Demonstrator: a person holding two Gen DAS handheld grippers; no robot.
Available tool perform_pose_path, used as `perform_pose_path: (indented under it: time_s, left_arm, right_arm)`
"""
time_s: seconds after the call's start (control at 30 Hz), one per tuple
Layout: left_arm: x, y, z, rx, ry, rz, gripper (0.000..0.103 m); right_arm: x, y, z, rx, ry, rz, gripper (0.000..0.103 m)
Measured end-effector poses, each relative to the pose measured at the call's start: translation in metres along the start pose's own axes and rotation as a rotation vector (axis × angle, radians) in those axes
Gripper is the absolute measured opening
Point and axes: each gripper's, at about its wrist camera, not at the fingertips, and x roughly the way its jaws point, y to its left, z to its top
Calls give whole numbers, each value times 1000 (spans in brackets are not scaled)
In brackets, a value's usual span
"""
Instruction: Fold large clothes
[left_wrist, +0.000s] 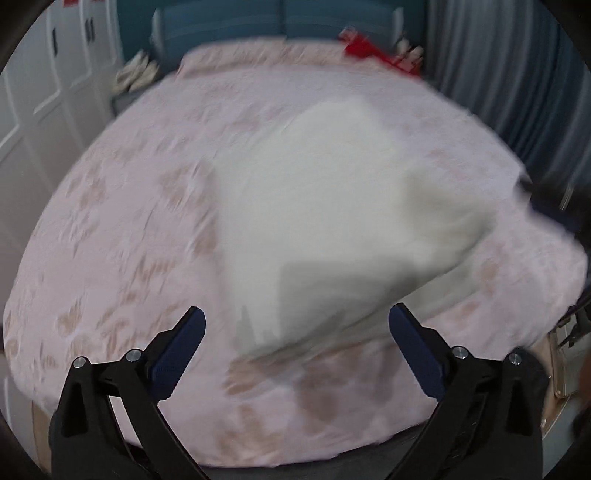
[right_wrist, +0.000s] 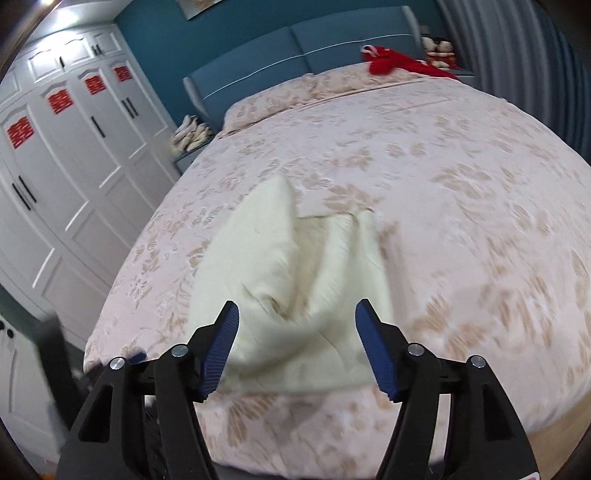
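A cream garment (right_wrist: 295, 280) lies rumpled in a loose heap on the bed (right_wrist: 461, 184). Both grippers, left (left_wrist: 297, 328) and right (right_wrist: 297, 328), are spread wide, holding nothing.

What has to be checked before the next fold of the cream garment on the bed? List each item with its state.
1. Left claw open, nothing between its pads: ok.
2. Right claw open, nothing gripped: ok.
3. Cream garment lying on the bed: ok.
4. Garment flat and smooth: not ok, it is bunched into ridges.
5. Next edge to grasp identified: cannot tell, the left view is blurred.
6. Red cloth far from the garment: ok.
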Motion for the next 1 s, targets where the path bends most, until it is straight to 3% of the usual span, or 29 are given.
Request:
perform_pose_path:
  time_s: [0.1,0.37,0.43,0.5,0.6,0.67,0.8,0.93,1.0]
  left_arm:
    - [28,20,-19,-58,80,-10,97]
    - [53,13,-20,-29,79,-22,97]
    - [57,14,-20,-35,84,-18,96]
    - [62,16,-20,-41,99,-12,92]
    - [72,21,-21,-55,136,-18,80]
    - [74,26,-23,-76,151,-30,75]
    - [70,29,-21,-105,153,-68,60]
    - [63,23,-9,-104,153,-129,28]
    - [53,16,-4,-105,139,-136,24]
  right_arm:
    - [28,12,13,4,49,28,65]
    - [86,28,20,37,169,-8,65]
    - [95,24,16,71,198,-14,61]
    - [102,21,13,94,222,-12,38]
    - [101,20,14,113,220,25,25]
    - [91,23,22,105,200,62,21]
    - [60,34,43,71,130,111,19]
    - [21,33,53,37,50,99,18]
    - [2,24,51,32,14,67,18]
